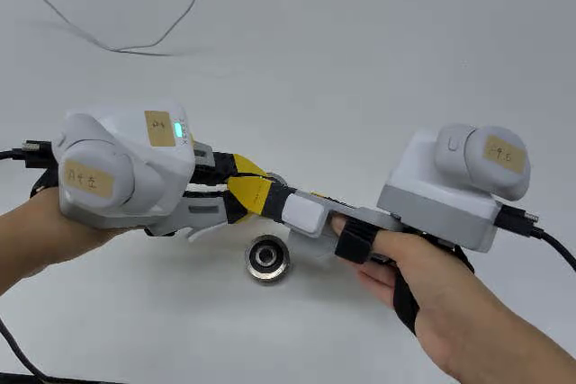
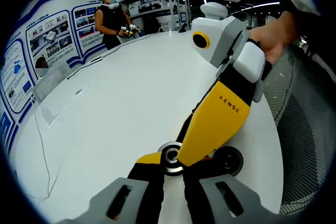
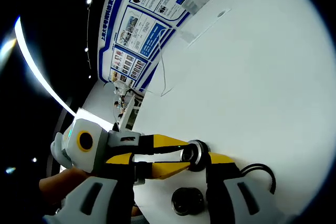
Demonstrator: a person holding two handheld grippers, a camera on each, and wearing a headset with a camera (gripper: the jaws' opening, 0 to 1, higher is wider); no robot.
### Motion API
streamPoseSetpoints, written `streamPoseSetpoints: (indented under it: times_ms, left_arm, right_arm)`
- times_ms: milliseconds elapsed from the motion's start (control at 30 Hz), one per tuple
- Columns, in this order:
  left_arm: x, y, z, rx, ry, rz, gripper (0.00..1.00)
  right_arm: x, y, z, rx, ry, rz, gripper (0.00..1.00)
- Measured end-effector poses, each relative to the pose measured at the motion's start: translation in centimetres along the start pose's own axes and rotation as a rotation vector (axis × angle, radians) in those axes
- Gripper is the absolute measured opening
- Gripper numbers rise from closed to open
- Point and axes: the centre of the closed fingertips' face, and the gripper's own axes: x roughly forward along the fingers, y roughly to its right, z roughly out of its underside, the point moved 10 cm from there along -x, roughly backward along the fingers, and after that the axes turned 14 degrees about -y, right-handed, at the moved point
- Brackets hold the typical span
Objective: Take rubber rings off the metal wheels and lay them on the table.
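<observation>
The step in hand appears to be stripping a ring from a held wheel; the left gripper (image 1: 236,177) has its fingers closed on a metal wheel (image 3: 195,153), held just above the tabletop (image 1: 360,69), and the right gripper (image 1: 261,197) comes in from the opposite side so that the yellow fingers (image 2: 218,114) of both meet at that wheel. In the right gripper view its own fingers sit a little apart, one on either side of the wheel; whether they pinch the ring, the wheel or nothing cannot be told. A second wheel (image 1: 268,258) stands on the tabletop just below the meeting point, apart from both grippers, with a dark band round its rim that is probably its rubber ring (image 2: 229,160); a thin black loop (image 3: 261,174) lies on the tabletop beside the right gripper's finger, possibly a ring already removed, though that is not certain.

The next move likely calls for the left gripper to hold the wheel firm while the right hooks the ring's edge and draws it away along the axle line, then lays it flat on the tabletop.

As to writing: the right gripper's yellow finger reads "XENSE"; tan tape labels on both gripper bodies carry handwriting too small to read surely; wall posters are illegible.
</observation>
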Motion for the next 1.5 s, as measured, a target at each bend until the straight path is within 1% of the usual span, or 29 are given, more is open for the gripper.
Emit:
streamPoseSetpoints:
  times_ms: [33,100,167,233,300,467,600,700,800,900,1100,1133,1200,1233,1300,1400,1500]
  left_arm:
    - [0.0,0.0,0.0,0.002,0.000,0.004,0.13]
    - [0.0,0.0,-0.1,0.007,-0.003,0.004,0.13]
    - [0.0,0.0,0.0,0.005,-0.001,0.003,0.13]
    - [0.0,0.0,0.0,0.004,-0.001,0.003,0.13]
    - [0.0,0.0,0.0,0.008,-0.003,0.002,0.13]
    - [0.0,0.0,0.0,0.005,0.000,0.002,0.13]
    - [0.0,0.0,0.0,0.007,-0.003,0.002,0.13]
    - [0.0,0.0,0.0,0.008,-0.004,0.003,0.13]
    - [0.0,0.0,0.0,0.008,-0.004,0.003,0.13]
    - [0.0,0.0,0.0,0.009,-0.005,0.003,0.13]
    - [0.0,-0.1,0.0,0.009,-0.005,0.002,0.13]
    - [0.0,-0.1,0.0,0.008,-0.006,0.002,0.13]
    - [0.1,-0.1,0.0,0.005,-0.004,0.002,0.13]
    - [0.1,-0.1,0.1,0.006,-0.005,0.001,0.13]
    - [0.1,-0.1,0.1,0.006,-0.005,0.002,0.13]
    - [0.2,-0.2,0.1,0.006,-0.005,0.002,0.13]
    - [0.2,-0.2,0.1,0.005,-0.004,0.002,0.13]
  right_arm:
    - [0.2,-0.1,-0.2,0.005,-0.002,0.006,0.57]
    - [0.3,-0.1,-0.3,-0.020,-0.015,0.015,0.56]
    - [0.2,0.0,-0.3,-0.013,-0.015,0.009,0.56]
    - [0.2,0.1,-0.3,-0.016,-0.018,0.016,0.56]
    - [0.3,-0.1,-0.3,-0.039,-0.028,0.023,0.57]
    - [0.1,-0.1,-0.2,-0.039,-0.050,0.018,0.57]
    - [-0.1,0.0,-0.1,-0.029,-0.059,0.027,0.55]
    - [-0.1,-0.1,0.0,-0.040,-0.075,0.035,0.55]
    - [-0.2,-0.2,0.1,-0.032,-0.082,0.027,0.55]
    - [-0.2,-0.2,0.1,-0.028,-0.081,0.022,0.55]
    - [-0.6,0.3,0.1,0.018,-0.051,-0.008,0.51]
    - [-0.7,0.2,-0.2,0.029,-0.026,-0.026,0.49]
    - [-0.8,0.3,-0.1,0.023,-0.044,-0.012,0.48]
    - [-0.8,0.3,-0.1,0.011,-0.047,-0.011,0.48]
    - [-0.7,0.2,-0.1,0.014,-0.046,-0.008,0.48]
    - [-0.7,0.1,-0.2,-0.036,-0.047,0.026,0.50]
    - [-0.7,0.3,-0.1,-0.006,-0.049,0.013,0.51]
